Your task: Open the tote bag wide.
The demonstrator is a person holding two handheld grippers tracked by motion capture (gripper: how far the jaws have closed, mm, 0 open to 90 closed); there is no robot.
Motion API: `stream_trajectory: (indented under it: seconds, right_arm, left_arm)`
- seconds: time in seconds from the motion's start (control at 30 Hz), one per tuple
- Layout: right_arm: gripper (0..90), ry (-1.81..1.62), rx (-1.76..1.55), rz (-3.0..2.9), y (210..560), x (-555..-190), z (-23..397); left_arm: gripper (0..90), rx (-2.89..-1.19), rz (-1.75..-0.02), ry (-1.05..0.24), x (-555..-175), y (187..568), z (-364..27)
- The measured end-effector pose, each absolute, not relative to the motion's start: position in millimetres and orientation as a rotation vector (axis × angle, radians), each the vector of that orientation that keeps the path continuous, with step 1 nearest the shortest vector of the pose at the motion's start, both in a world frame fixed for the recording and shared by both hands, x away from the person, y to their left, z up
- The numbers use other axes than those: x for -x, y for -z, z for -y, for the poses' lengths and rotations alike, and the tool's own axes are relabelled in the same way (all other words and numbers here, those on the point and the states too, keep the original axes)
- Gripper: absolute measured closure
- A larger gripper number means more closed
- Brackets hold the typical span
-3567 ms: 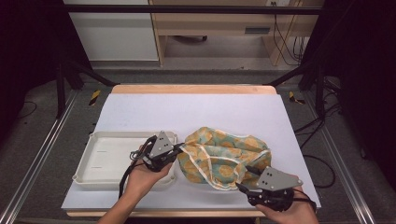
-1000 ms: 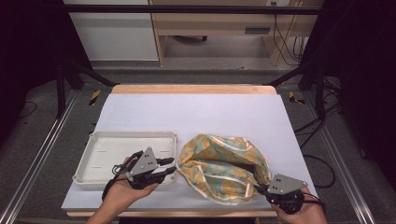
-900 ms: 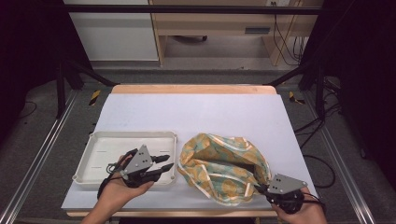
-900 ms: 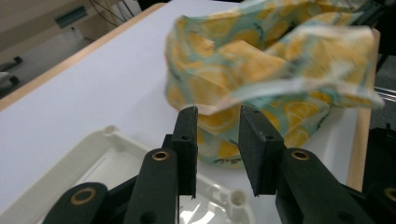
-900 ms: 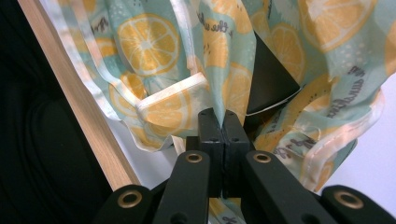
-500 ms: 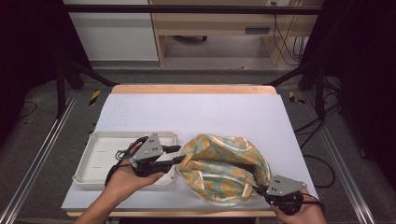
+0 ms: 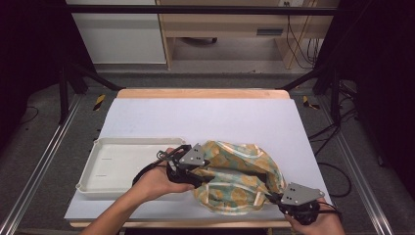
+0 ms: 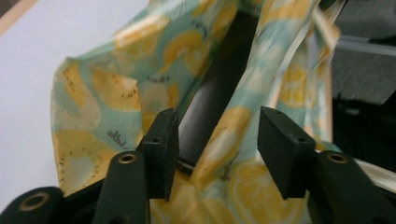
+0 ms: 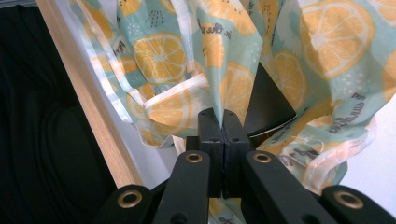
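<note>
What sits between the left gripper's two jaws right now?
In the left gripper view, a fold of the lemon-print bag runs up between the jaws of the left gripper. They have just been opening, and the pads stand clear of it.

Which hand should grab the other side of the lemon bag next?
The left. Its gripper has just been opening, and its fingers stand apart around a fold of the lemon bag without pinching it. The right gripper is busy, already shut on the bag's edge.
</note>
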State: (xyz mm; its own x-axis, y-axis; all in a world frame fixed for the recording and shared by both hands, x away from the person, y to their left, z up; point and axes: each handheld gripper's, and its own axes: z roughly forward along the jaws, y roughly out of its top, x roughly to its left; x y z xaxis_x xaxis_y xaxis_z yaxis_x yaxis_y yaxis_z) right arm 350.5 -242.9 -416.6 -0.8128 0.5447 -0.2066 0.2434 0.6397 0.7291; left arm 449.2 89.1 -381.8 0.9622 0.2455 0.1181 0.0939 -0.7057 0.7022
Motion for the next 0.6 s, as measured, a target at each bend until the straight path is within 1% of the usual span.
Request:
stream_trajectory:
  seconds: [0.07,0.13,0.17,0.2,0.23,0.27,0.3,0.33,0.37,0.4,0.43,0.53,0.6]
  right_arm:
    - [90.0,-1.008,-0.618,-2.447,416,-351,244]
    - [90.0,-1.01,-0.626,-2.44,415,-350,245]
    - [90.0,-1.01,-0.632,-2.437,415,-350,245]
    - [90.0,-1.0,-0.642,-2.436,415,-350,245]
    - [90.0,-1.0,-0.642,-2.436,415,-350,245]
    - [90.0,-0.996,-0.646,-2.435,415,-350,246]
    - [90.0,-0.995,-0.65,-2.435,416,-350,246]
    - [90.0,-0.995,-0.655,-2.435,416,-350,246]
    - [90.0,-0.987,-0.655,-2.44,417,-349,246]
    - [90.0,-0.987,-0.655,-2.44,417,-349,246]
    - [90.0,-0.972,-0.662,-2.446,418,-348,246]
    - [89.9,-0.94,-0.684,-2.467,423,-348,249]
    - [87.2,-0.926,-0.704,-2.489,427,-349,251]
  left_arm:
    - [46.3,-2.367,-0.23,-0.246,-449,386,-90]
    - [43.7,-2.384,-0.223,-0.215,-447,391,-90]
    - [45.0,-2.393,-0.212,-0.211,-445,393,-90]
    - [54.5,-2.404,-0.208,-0.211,-443,394,-90]
    - [54.5,-2.417,-0.207,-0.195,-440,395,-90]
    - [57.7,-2.436,-0.202,-0.199,-436,397,-89]
    - [65.1,-2.46,-0.192,-0.215,-433,398,-88]
    - [70.5,-2.474,-0.188,-0.218,-429,401,-88]
    - [82.8,-2.476,-0.188,-0.228,-426,402,-87]
    - [82.8,-2.468,-0.193,-0.231,-422,403,-87]
    - [87.7,-2.445,-0.19,-0.208,-414,404,-88]
    - [88.7,-2.417,-0.193,-0.201,-406,406,-87]
    - [88.8,-2.405,-0.196,-0.208,-404,409,-86]
